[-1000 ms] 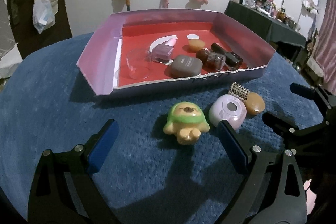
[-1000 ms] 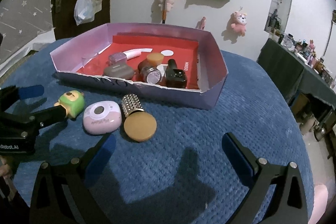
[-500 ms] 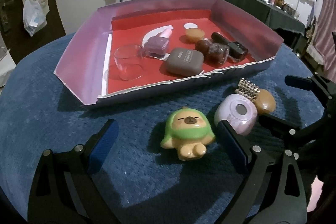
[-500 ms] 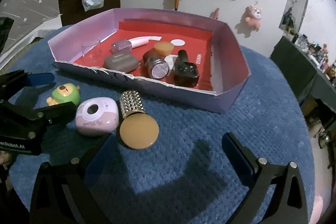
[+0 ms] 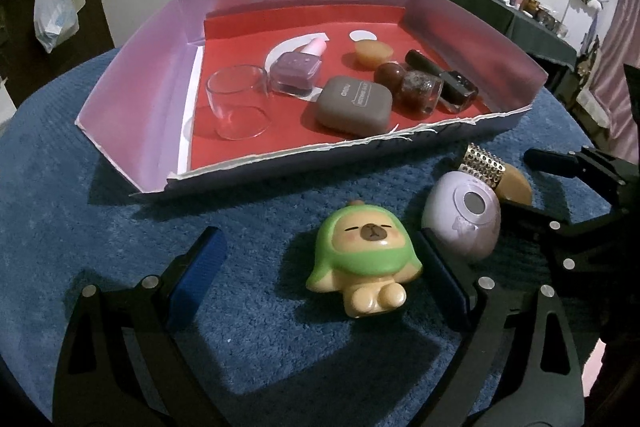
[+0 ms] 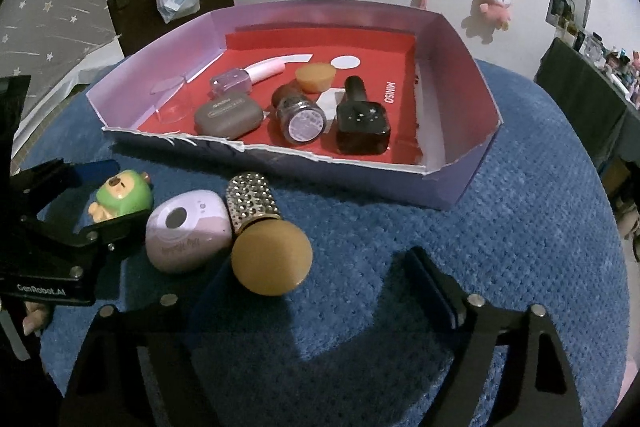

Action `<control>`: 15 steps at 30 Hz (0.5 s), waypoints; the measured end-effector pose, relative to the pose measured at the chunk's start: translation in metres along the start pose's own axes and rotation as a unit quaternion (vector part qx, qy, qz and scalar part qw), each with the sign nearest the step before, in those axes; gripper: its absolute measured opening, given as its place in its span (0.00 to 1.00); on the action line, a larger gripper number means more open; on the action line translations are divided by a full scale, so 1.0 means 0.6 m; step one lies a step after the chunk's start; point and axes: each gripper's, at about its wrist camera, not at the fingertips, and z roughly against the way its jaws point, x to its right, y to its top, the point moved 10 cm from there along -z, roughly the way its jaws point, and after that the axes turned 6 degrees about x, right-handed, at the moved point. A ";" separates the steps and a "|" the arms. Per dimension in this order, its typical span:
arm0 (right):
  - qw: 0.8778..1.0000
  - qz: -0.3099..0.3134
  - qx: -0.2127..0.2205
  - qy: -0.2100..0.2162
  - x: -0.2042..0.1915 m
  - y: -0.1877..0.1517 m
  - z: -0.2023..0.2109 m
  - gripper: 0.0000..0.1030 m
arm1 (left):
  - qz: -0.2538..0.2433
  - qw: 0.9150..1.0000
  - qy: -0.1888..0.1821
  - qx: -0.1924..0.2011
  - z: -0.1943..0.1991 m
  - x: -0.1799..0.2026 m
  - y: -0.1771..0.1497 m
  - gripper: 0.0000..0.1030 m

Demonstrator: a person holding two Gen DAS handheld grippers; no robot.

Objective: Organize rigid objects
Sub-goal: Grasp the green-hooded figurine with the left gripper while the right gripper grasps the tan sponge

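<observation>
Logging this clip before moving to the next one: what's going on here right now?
A person is tidying small items into a purple box on a blue cloth. The left claw, open, straddles a green-hooded toy figure without gripping it. The right claw, whose jaws have just been closing, is open around a studded bottle with a gold cap. A lilac case lies between the two. Several bottles and a glass already sit in the box.

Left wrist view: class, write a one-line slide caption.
Open left gripper frames a green-hooded toy on blue cloth, before a tray of bottles.
</observation>
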 end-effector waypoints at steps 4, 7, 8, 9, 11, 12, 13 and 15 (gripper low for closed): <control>1.000 0.005 0.002 0.004 -0.004 0.001 0.001 0.76 | -0.002 1.000 -0.006 0.005 0.003 0.004 0.001 0.83; 1.000 0.015 0.005 0.008 -0.012 0.002 0.002 0.66 | -0.002 1.000 -0.017 0.009 0.005 0.009 0.003 0.73; 1.000 0.020 0.006 0.011 -0.016 0.002 0.003 0.62 | -0.002 1.000 -0.025 0.012 0.008 0.012 0.004 0.63; 1.000 0.024 0.007 0.012 -0.019 0.003 0.004 0.57 | -0.002 0.999 -0.037 0.014 0.010 0.018 0.004 0.59; 0.999 0.033 0.012 0.020 -0.028 0.004 0.007 0.39 | -0.005 0.999 -0.052 0.015 0.014 0.029 0.003 0.45; 0.999 0.035 0.014 0.021 -0.030 0.005 0.008 0.39 | -0.008 0.998 -0.055 0.016 0.016 0.033 0.002 0.45; 0.999 0.039 0.018 0.018 -0.031 0.006 0.011 0.39 | -0.008 0.998 -0.052 0.017 0.018 0.034 0.001 0.45; 0.999 0.042 0.025 0.021 -0.034 0.009 0.016 0.39 | -0.004 0.998 -0.054 0.019 0.021 0.034 0.001 0.45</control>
